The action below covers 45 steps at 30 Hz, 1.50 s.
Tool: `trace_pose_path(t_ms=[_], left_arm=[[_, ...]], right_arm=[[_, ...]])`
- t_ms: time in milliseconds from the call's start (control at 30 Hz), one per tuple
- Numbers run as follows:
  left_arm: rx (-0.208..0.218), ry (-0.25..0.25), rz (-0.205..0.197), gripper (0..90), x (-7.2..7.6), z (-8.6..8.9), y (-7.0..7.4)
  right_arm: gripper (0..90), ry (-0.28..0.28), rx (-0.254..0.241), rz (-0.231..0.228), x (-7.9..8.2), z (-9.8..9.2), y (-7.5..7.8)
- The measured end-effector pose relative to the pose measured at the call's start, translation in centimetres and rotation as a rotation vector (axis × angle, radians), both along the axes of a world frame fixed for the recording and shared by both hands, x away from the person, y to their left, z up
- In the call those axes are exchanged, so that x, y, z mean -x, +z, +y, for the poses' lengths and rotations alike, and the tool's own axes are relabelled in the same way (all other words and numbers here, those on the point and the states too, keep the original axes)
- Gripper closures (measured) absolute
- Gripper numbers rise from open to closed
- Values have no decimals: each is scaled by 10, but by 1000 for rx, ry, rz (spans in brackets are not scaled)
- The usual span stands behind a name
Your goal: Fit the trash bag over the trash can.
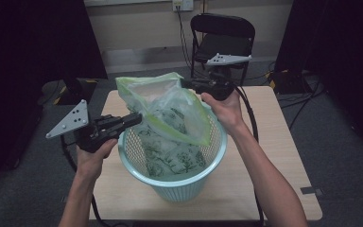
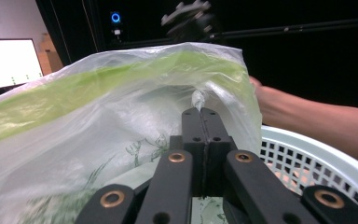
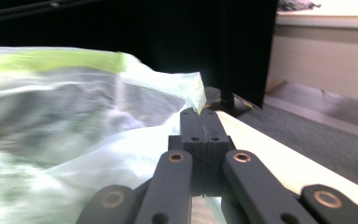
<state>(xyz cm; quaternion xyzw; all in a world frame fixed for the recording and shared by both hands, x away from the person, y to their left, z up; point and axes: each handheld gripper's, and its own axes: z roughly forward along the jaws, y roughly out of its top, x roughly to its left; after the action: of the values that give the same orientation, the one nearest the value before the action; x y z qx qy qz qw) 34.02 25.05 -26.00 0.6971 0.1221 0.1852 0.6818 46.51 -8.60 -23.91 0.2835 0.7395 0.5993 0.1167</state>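
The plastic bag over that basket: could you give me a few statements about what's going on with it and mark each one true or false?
1. The left gripper is shut on the plastic bag. True.
2. The right gripper hangs open, clear of the bag. False: it pinches the bag's edge.
3. The basket is pale green with a mesh wall. True.
4. The basket stands on the floor. False: it stands on the wooden table.

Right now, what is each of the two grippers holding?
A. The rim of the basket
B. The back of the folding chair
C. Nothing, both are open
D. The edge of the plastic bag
D: in both gripper views the black jaws are shut on a pinch of the plastic bag, with the left gripper and the right gripper holding its green-banded mouth open above the basket.
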Motion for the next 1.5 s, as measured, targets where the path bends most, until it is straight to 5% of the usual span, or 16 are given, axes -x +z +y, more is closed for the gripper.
trace_pose_path(t_ms=[167, 667, 767, 867, 1000, 1333, 1500], left_arm=[[0, 6, -4, 900, 6, 6, -1], [17, -5, -15, 900, 22, 17, -6], [23, -9, 2, 891, 17, 17, -9], [39, 28, 19, 671, 13, 17, -10], [31, 51, 47, 569, 8, 21, -14], [25, 84, 115, 533, -3, 35, -37], [68, 112, 134, 643, -13, 48, -41]], right_arm=[[900, -51, 10, 50, -26, -16, -9], [900, -220, 46, 182, -84, -47, -67], [900, -213, 9, 179, -82, -52, -70], [900, -203, 3, 157, -74, -54, -66], [900, -201, -21, 147, -67, -63, -65], [900, -235, -46, 161, -64, -82, -73], [900, -222, -46, 158, -65, -78, -76]])
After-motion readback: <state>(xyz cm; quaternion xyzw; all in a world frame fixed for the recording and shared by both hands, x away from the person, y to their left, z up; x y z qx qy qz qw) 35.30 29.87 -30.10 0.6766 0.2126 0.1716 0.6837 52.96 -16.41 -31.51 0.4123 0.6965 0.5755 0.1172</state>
